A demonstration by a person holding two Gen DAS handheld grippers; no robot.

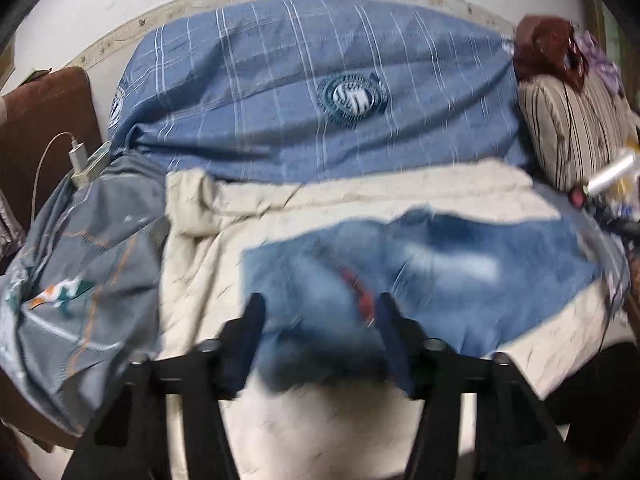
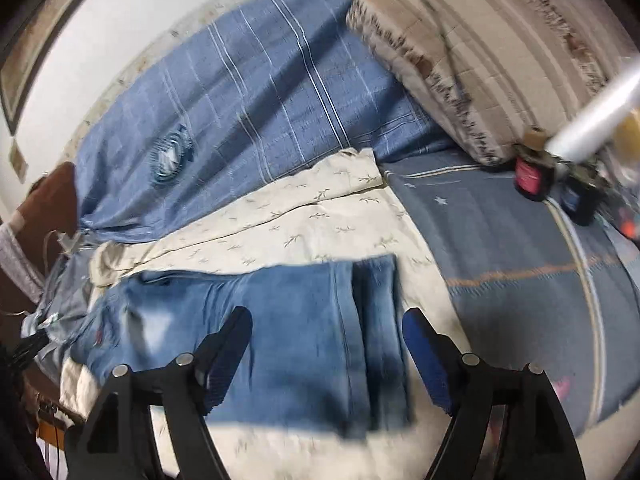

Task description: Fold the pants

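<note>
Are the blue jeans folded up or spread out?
Mostly spread flat: the blue denim jeans lie across the cream leaf-print sheet; blur hides whether they're doubled over.

Faded blue pants (image 2: 280,320), leaf-sprigged cream sheet (image 2: 320,216)

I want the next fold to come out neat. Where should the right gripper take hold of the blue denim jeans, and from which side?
Judging from the right wrist view, the blue denim jeans lie flat on the cream leaf-print sheet, their leg ends forming a straight edge on the right. The open right gripper should probably pinch that edge, sliding in low from the right.
</note>
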